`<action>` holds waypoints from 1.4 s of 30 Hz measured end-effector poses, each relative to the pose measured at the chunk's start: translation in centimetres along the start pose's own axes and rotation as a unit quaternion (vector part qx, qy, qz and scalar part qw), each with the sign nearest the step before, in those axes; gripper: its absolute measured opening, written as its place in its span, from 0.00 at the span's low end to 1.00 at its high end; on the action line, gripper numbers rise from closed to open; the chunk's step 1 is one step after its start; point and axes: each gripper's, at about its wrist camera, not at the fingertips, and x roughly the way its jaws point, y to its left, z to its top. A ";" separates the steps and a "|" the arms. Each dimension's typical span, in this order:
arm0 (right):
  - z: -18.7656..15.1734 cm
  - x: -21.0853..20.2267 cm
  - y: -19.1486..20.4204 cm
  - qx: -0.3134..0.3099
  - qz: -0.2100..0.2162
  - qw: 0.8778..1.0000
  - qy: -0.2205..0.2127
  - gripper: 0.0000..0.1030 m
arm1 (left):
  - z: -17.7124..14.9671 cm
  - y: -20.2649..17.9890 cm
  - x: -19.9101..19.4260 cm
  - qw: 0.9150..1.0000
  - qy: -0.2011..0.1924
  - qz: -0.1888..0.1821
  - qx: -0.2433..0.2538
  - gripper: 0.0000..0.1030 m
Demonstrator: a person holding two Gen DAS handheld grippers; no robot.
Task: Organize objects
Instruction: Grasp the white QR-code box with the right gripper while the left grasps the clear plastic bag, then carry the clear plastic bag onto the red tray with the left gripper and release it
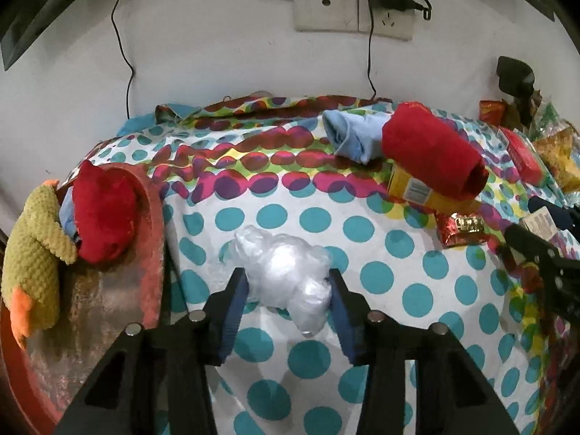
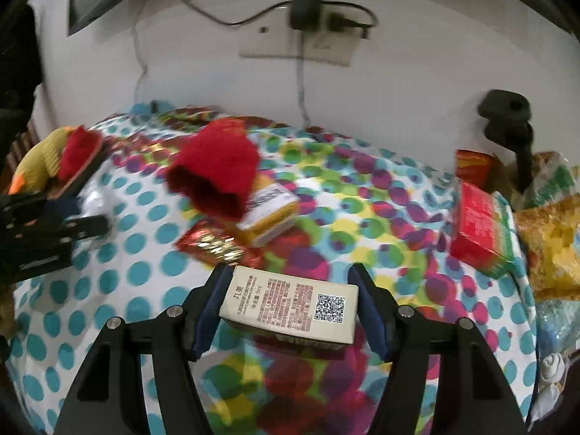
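Observation:
In the left wrist view a crumpled clear plastic bag (image 1: pixel 282 268) lies on the dotted bedsheet (image 1: pixel 362 290). My left gripper (image 1: pixel 288 290) is shut on it, both blue pads pressing its sides. The right wrist view shows my right gripper (image 2: pixel 290 275) shut on a beige box (image 2: pixel 290 301) with a QR code, held a little above the sheet. A rolled red cloth (image 1: pixel 431 152) rests on a yellow box (image 1: pixel 417 190), with a light blue cloth (image 1: pixel 348 134) behind it and a red foil packet (image 1: pixel 462 228) in front.
At the left stands a red tray (image 1: pixel 154 217) holding a red plush (image 1: pixel 101 210) and a yellow plush duck (image 1: pixel 32 253). A red box (image 2: pixel 478 228) and snack bags (image 2: pixel 551 246) crowd the right edge. The wall with socket and cables is behind.

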 end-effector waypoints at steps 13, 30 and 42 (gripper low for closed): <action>0.5 9.1 11.7 0.049 0.007 0.998 0.048 0.62 | -0.5 -1.1 -2.0 1.000 -0.020 -0.006 0.020 0.37; 3.7 14.9 27.4 0.049 0.004 0.996 0.072 0.62 | -2.2 1.8 -8.3 0.999 -0.045 -0.002 0.027 0.37; 4.3 16.1 30.0 0.042 0.006 0.996 0.073 0.62 | -3.2 9.3 -11.6 0.996 -0.054 0.065 -0.013 0.37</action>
